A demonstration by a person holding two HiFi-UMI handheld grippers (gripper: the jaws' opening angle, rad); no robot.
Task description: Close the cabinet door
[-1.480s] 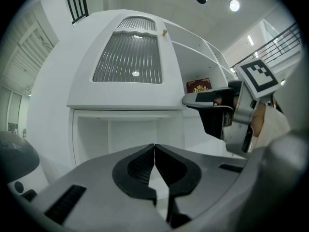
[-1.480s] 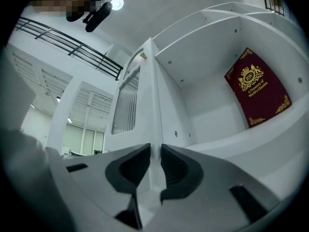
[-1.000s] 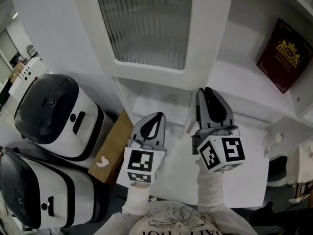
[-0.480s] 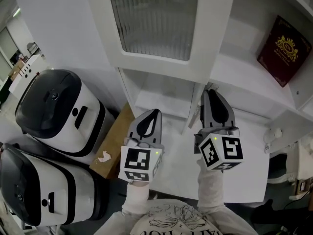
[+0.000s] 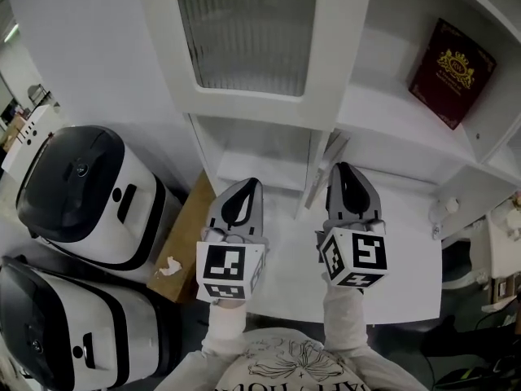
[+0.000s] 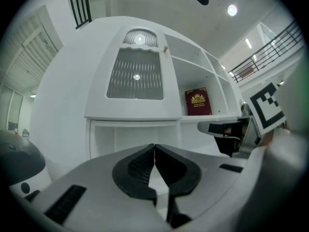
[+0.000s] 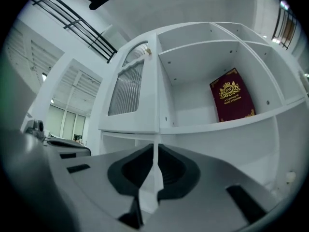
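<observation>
The white cabinet door (image 5: 244,31) with a ribbed glass pane stands swung open, out in front of the upper shelves; it also shows as the door (image 6: 135,74) and, nearly edge-on, as the door (image 7: 128,88). Below it a thin lower door panel (image 5: 314,177) stands ajar. My left gripper (image 5: 244,184) is shut and empty, pointing at the lower compartment, below the glass door. My right gripper (image 5: 345,168) is shut too, just right of the lower panel's edge and not touching it. Their jaws (image 6: 154,146) (image 7: 155,146) hold nothing.
A dark red book (image 5: 452,72) leans in the open shelf at the right. Two black-and-white appliances (image 5: 73,194) (image 5: 57,324) and a brown cardboard box (image 5: 183,243) stand at the left. A white ledge (image 5: 407,243) lies under the grippers.
Both grippers have drawn back a little from the cabinet, and the view has shifted slightly. Both stay shut. The glass door looks as open as before.
</observation>
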